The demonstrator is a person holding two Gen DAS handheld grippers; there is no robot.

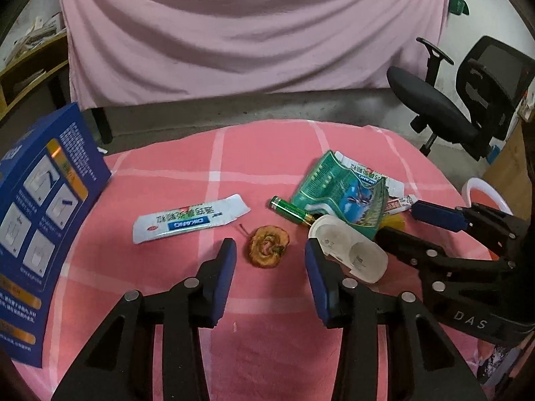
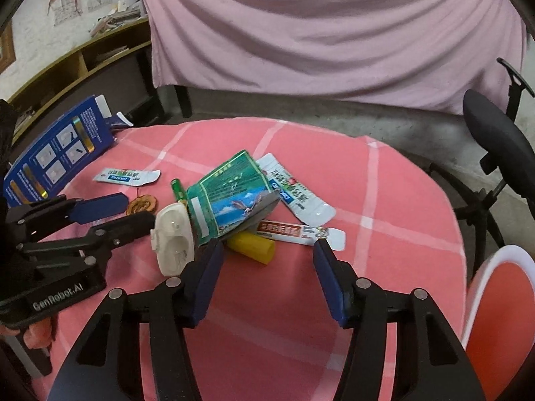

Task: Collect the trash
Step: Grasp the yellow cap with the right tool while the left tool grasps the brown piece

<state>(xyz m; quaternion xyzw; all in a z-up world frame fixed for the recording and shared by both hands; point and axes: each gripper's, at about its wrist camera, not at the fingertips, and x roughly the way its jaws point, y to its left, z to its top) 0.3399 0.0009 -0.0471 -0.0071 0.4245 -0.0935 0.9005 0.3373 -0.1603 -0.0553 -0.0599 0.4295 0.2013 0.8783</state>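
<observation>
Trash lies on the pink checked tablecloth. A dried brown fruit slice sits just ahead of my open, empty left gripper. A white torn wrapper, a green battery, a crumpled green packet and a white plastic case lie around it. My right gripper is open and empty, just short of a yellow cap and a red-and-white sachet. The green packet, the white case and another white wrapper lie beyond it.
A blue box stands at the table's left edge. A red bin with a white rim sits at the right, below the table. A black office chair stands behind right. A pink sheet hangs at the back.
</observation>
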